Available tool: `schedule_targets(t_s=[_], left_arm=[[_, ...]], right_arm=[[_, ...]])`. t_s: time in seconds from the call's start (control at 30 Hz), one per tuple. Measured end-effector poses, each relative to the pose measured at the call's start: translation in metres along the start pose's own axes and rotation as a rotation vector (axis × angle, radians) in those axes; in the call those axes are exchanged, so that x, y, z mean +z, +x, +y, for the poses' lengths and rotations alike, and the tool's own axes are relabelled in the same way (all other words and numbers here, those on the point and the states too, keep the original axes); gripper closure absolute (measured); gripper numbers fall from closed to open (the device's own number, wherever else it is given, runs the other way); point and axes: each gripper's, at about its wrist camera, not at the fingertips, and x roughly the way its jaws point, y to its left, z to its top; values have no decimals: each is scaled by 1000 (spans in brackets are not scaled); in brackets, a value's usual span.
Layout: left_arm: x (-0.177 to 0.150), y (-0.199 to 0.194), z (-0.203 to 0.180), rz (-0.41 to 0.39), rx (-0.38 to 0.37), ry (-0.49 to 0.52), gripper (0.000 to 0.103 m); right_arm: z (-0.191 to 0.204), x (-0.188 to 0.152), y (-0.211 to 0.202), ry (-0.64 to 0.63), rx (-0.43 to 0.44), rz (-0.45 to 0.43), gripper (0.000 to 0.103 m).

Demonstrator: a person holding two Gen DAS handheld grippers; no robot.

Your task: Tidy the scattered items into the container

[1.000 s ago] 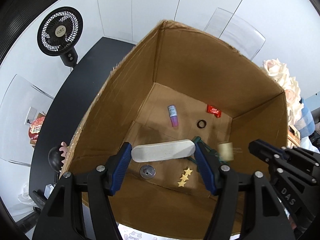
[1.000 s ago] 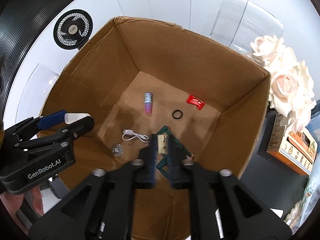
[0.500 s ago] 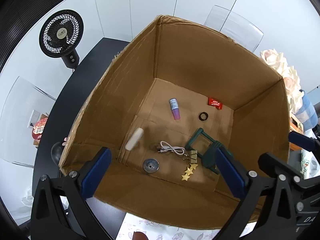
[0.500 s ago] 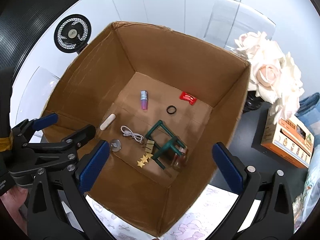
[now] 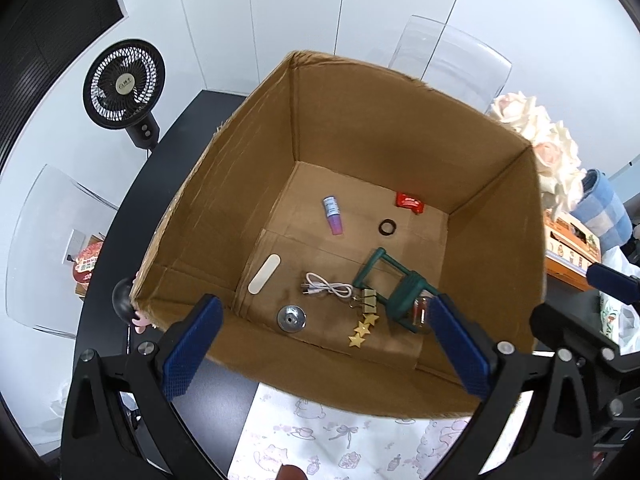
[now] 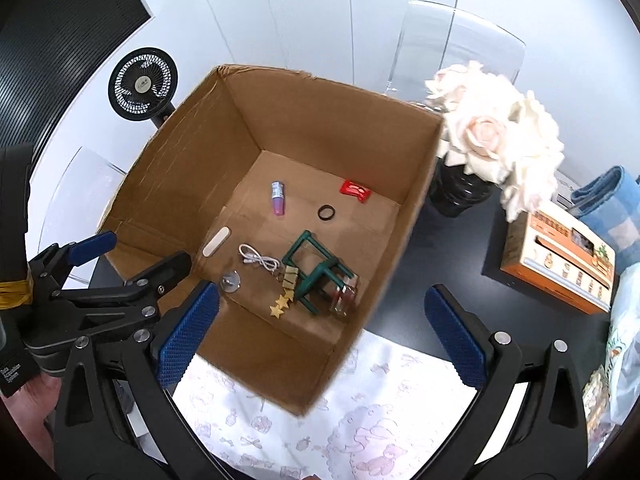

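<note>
Both claws are seen spread wide and empty above the cardboard box (image 5: 224, 208): the left gripper (image 5: 324, 344) is held over the near wall, and the right gripper (image 6: 320, 332) over the near right corner, presumably so that the box floor stays in view.

Read from left to right, the floor is covered as follows. A white oval stick (image 5: 265, 273) is laid aslant close to the left wall, with a round metal disc (image 5: 291, 319) nearer the front. A coiled white cable (image 5: 326, 285) is placed just right of these, and a small purple tube (image 5: 333, 215) lies farther back. A pair of gold binder clips (image 5: 369, 299) with a string of gold stars (image 5: 363, 330) is found touching the cable's right end. A black ring (image 5: 387, 227) and a red packet (image 5: 409, 202) rest toward the back. A green wire frame (image 5: 394, 280) is tipped on its side at the right, and a small glass jar (image 5: 420, 312) is lodged against it, apparently where it came to rest.

Everything named is already inside the container, so that part of the tidying is judged done. Outside, a black fan (image 5: 124, 84), pale roses (image 6: 496, 136) and an orange carton (image 6: 560, 256) are left on the black table (image 6: 460, 312); whether further loose items remain cannot be told.
</note>
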Motion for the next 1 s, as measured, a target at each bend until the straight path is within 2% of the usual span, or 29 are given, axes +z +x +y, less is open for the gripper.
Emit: schedule_targets(t_s=[0.17,0.4,0.8,1.0], left_arm=[[-11,-25,-16,-23,-10,21,1],[-42,-67,-52,-55,-31,67,1],[-103,-151,-130,-119,-74,174,1],[-141,-177,-160,-135,-90,234,1]], right_arm=[[-12,-18,-31,22,-9,-26,0],[-45,-63,-78,113,-16,-56,0],[-99,-158,-176,227,-50,-133,0],[-114,-212,-212,277,-66,-145,0]])
